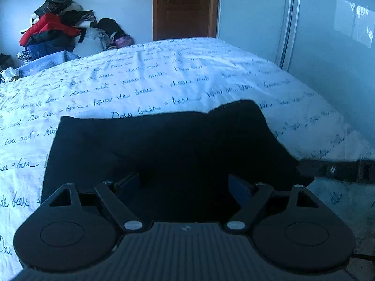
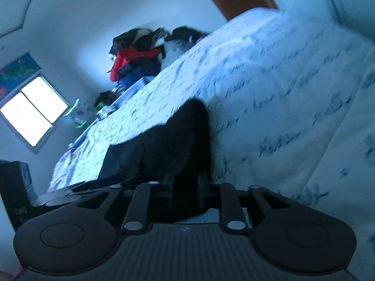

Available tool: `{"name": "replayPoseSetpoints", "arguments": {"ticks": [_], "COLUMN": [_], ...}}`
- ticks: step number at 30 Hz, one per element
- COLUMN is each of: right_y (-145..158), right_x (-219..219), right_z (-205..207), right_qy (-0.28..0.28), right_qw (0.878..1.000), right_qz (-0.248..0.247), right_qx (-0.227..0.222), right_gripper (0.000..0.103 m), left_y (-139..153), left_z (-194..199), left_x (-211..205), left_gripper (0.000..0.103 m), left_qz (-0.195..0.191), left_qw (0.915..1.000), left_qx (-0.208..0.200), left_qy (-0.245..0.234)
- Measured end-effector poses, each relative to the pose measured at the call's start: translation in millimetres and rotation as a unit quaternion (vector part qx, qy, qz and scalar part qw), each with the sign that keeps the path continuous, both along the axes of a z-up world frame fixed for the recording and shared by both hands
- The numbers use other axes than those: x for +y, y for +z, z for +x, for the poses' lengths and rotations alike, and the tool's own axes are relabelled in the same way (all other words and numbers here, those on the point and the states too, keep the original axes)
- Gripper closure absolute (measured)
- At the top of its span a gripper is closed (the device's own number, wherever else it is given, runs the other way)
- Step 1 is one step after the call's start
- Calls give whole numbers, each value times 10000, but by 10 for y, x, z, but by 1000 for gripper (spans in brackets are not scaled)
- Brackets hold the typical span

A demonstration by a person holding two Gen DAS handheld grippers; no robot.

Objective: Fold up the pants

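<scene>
Black pants (image 1: 164,149) lie folded on the bed's white sheet with blue handwriting (image 1: 140,75). My left gripper (image 1: 184,183) hovers low over their near edge, its jaws spread wide with only flat fabric beneath them. In the right wrist view, which is strongly tilted, my right gripper (image 2: 185,185) has its fingers close together on a raised bunch of the pants (image 2: 185,135). The right side of the pants rises in a hump. A dark bar, likely the right gripper's fingers (image 1: 339,171), reaches in from the right edge of the left wrist view at the pants' corner.
A pile of clothes with a red jacket (image 1: 54,30) sits against the far wall beyond the bed. A brown door (image 1: 185,7) and white wardrobe doors (image 1: 328,35) stand behind. A bright window (image 2: 32,110) and a dark box (image 2: 14,187) are at the left.
</scene>
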State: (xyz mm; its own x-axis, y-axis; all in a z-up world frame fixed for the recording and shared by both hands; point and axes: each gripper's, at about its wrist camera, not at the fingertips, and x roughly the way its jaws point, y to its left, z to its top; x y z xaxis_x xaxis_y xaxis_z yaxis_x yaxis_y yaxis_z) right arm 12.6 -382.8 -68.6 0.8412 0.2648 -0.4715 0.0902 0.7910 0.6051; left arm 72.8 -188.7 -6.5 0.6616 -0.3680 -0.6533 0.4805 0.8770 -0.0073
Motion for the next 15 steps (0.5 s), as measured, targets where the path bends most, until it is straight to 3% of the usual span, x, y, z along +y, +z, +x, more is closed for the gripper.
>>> {"name": "replayPoseSetpoints", "arguments": {"ticks": [2, 4, 6, 9, 11, 15], "right_y": [165, 317, 357, 251, 153, 264], "right_x": [38, 135, 255, 420, 452, 437], "right_z": [-45, -18, 74, 274, 342, 253], "right_qy": [-197, -12, 355, 809, 793, 608], "right_qw": [9982, 9951, 9929, 9884, 9854, 9880], "right_qz": [-529, -895, -1029, -1280, -1501, -1415], "right_qx": [-191, -426, -479, -136, 108, -130], "right_gripper": [79, 79, 79, 79, 79, 72], "left_y": [38, 61, 65, 18, 6, 39], "left_z": [2, -6, -10, -12, -23, -58], "left_x": [29, 48, 58, 56, 87, 134], "left_gripper": [20, 20, 19, 17, 16, 15], "left_qz": [-1, 39, 86, 199, 169, 227], "left_qw": [9999, 9996, 9993, 9990, 9989, 9974], "left_qx": [-88, -194, -228, -191, -160, -352], "left_qy": [106, 213, 277, 356, 406, 578]}}
